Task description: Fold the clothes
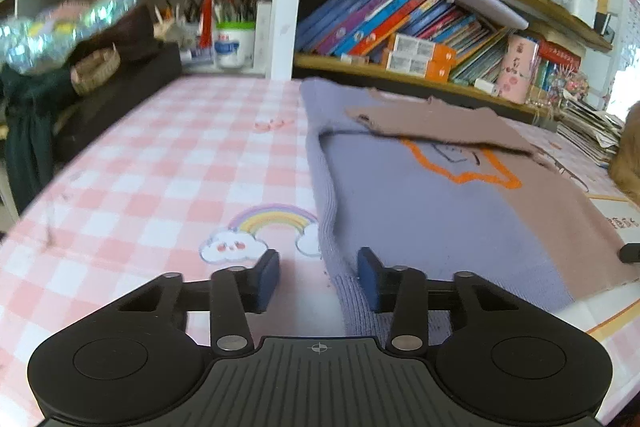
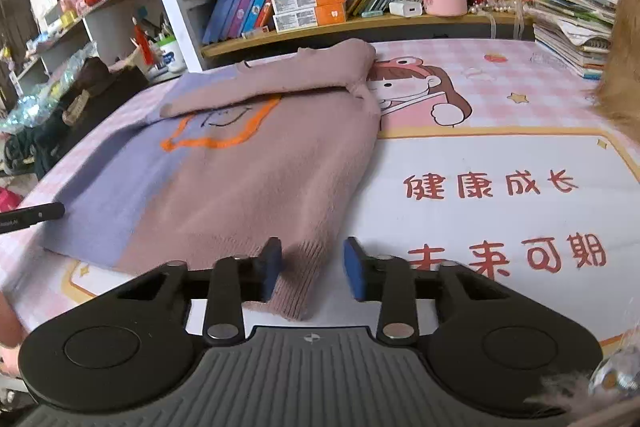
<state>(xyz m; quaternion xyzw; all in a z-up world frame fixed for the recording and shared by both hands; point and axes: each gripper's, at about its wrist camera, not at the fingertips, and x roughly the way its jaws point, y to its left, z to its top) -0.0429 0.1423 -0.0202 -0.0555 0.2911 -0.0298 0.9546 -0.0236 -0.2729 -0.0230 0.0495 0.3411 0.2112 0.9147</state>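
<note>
A knit sweater, lilac on one half and dusty pink on the other with an orange outline drawing, lies flat on the table (image 1: pixel 432 211) (image 2: pixel 224 179). A pink sleeve is folded across its top. My left gripper (image 1: pixel 318 277) is open, its blue pads straddling the lilac ribbed hem corner. My right gripper (image 2: pixel 312 269) is open, its pads straddling the pink ribbed hem corner. Neither is closed on the cloth. The left gripper's tip shows at the left edge of the right wrist view (image 2: pixel 32 215).
The table has a pink checked cloth with a rainbow print (image 1: pixel 160 163) and a cartoon mat with red Chinese characters (image 2: pixel 500 187). Bookshelves (image 1: pixel 400 23) line the back edge. A stack of books (image 2: pixel 572 27) sits at the far right. Clutter and a basket (image 1: pixel 94 69) stand at the left.
</note>
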